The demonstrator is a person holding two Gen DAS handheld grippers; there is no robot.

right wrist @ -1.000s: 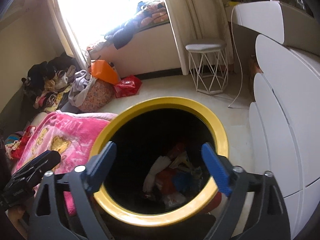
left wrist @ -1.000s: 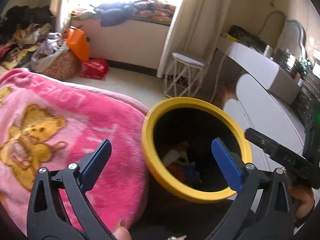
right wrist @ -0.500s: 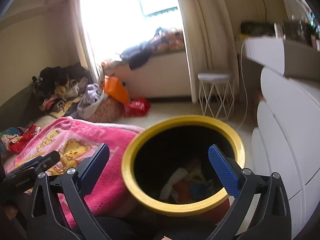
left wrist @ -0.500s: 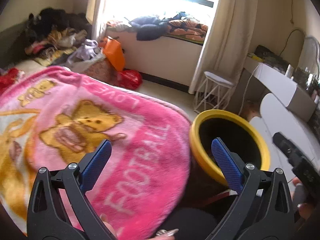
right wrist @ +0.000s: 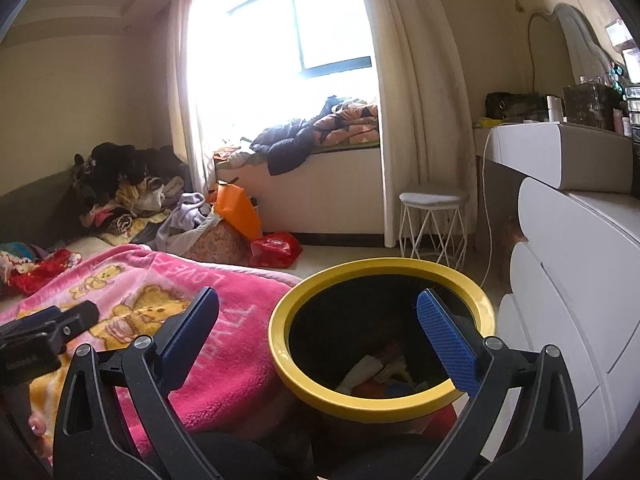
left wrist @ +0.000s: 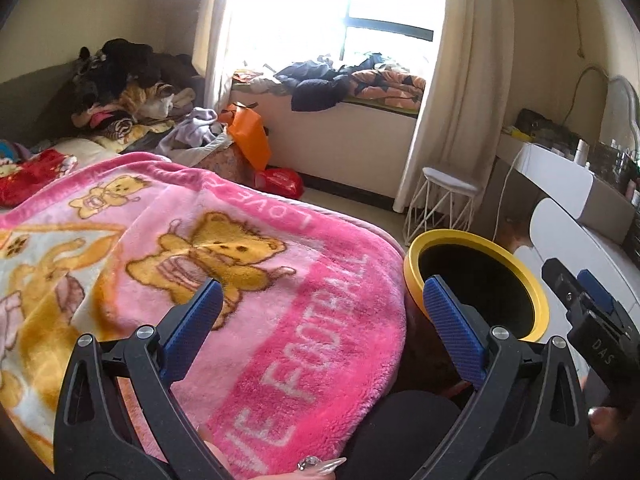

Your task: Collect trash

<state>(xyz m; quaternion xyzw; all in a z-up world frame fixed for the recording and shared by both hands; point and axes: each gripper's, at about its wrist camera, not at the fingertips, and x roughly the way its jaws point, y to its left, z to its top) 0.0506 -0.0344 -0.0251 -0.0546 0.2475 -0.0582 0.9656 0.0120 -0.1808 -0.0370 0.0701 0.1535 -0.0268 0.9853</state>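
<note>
A black bin with a yellow rim (right wrist: 360, 276) stands beside the bed, and several bits of trash (right wrist: 380, 372) lie at its bottom. My right gripper (right wrist: 318, 314) hangs open just above its near edge, with nothing between its blue pads. My left gripper (left wrist: 320, 300) is open too and empty, held over the pink teddy-bear blanket (left wrist: 248, 280), with the same bin's yellow rim (left wrist: 504, 256) to its right. The other gripper shows at the right edge of the left wrist view and at the left edge of the right wrist view.
White drawers (right wrist: 572, 280) stand right of the bin, with a white wire stool (right wrist: 434, 220) behind it. An orange bag (right wrist: 236, 208) and a red bag (right wrist: 276, 248) lie on the floor by the window seat. Heaps of clothes (left wrist: 128, 92) cover the far bed.
Both views have swung left and lifted away from the bin's inside. The blanket now fills the left wrist view, and the bin has slid to the right. Both grippers stay open.
</note>
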